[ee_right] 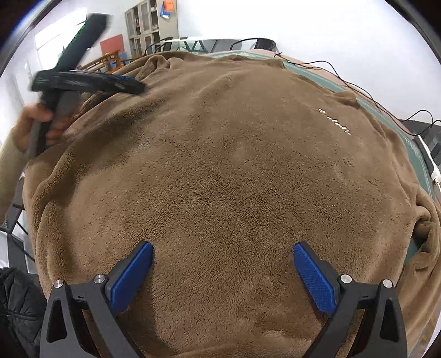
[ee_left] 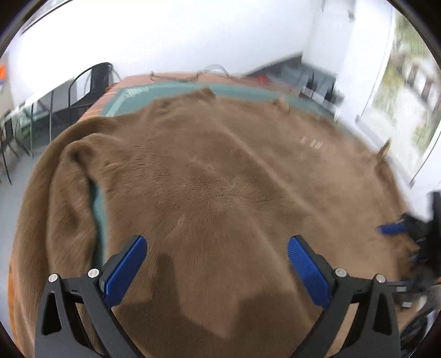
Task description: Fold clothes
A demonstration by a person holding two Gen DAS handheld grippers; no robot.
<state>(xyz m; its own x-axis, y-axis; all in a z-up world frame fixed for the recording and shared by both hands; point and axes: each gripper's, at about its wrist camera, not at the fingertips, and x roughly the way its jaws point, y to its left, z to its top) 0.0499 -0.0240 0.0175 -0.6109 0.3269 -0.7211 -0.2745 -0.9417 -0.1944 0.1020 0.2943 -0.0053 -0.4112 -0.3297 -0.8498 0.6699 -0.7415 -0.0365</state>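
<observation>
Brown fleece garment point(ee_right: 234, 165), spread flat

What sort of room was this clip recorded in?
Probably an office or meeting room, not a home: a grey cabinet stands by the wall, black chairs sit at a glass table, and the brown fleece garment lies on a green-covered table.
</observation>
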